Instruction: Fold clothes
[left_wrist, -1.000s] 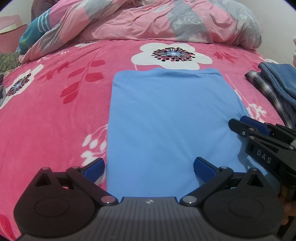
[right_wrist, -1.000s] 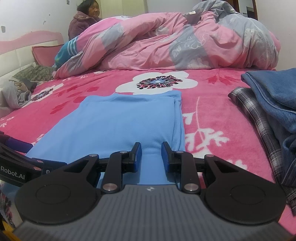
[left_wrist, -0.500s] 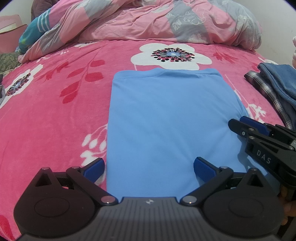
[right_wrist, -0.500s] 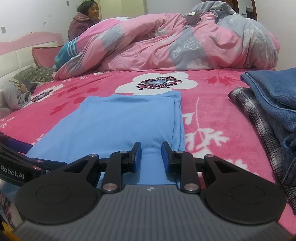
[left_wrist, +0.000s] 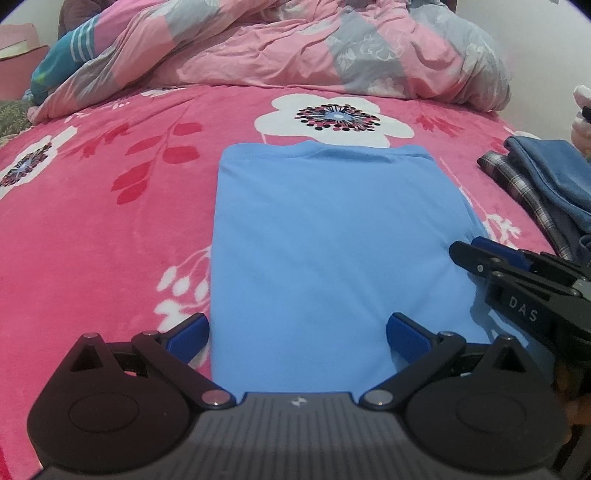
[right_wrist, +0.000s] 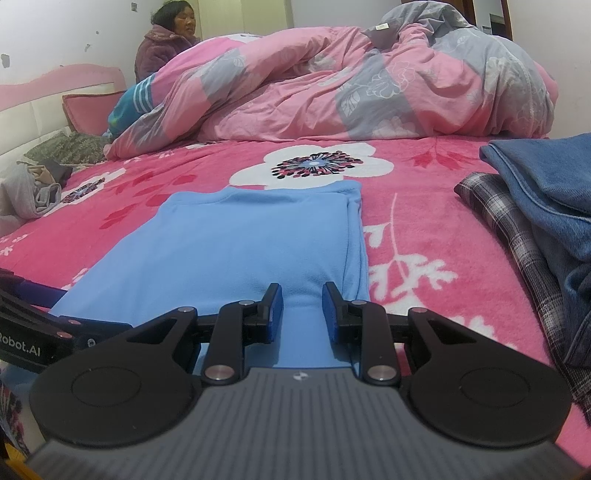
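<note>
A light blue shirt (left_wrist: 332, 240) lies folded into a long rectangle on the pink flowered blanket (left_wrist: 103, 240), collar end away from me. My left gripper (left_wrist: 297, 332) is wide open over the shirt's near end. Its left fingertip (left_wrist: 188, 332) is above the blanket just off the shirt's left edge, and the other is over the cloth. My right gripper (right_wrist: 303, 314) is at the shirt's near right edge, jaws narrow, with a raised ridge of blue cloth (right_wrist: 303, 291) pinched between the pads. In the left wrist view the right gripper (left_wrist: 476, 251) comes in from the right.
A blue denim garment (right_wrist: 546, 184) lies on a plaid one (right_wrist: 517, 236) at the right. A rumpled pink and grey quilt (right_wrist: 351, 85) fills the far side. A person (right_wrist: 162, 44) sits by the headboard at far left, near a grey garment (right_wrist: 22, 195).
</note>
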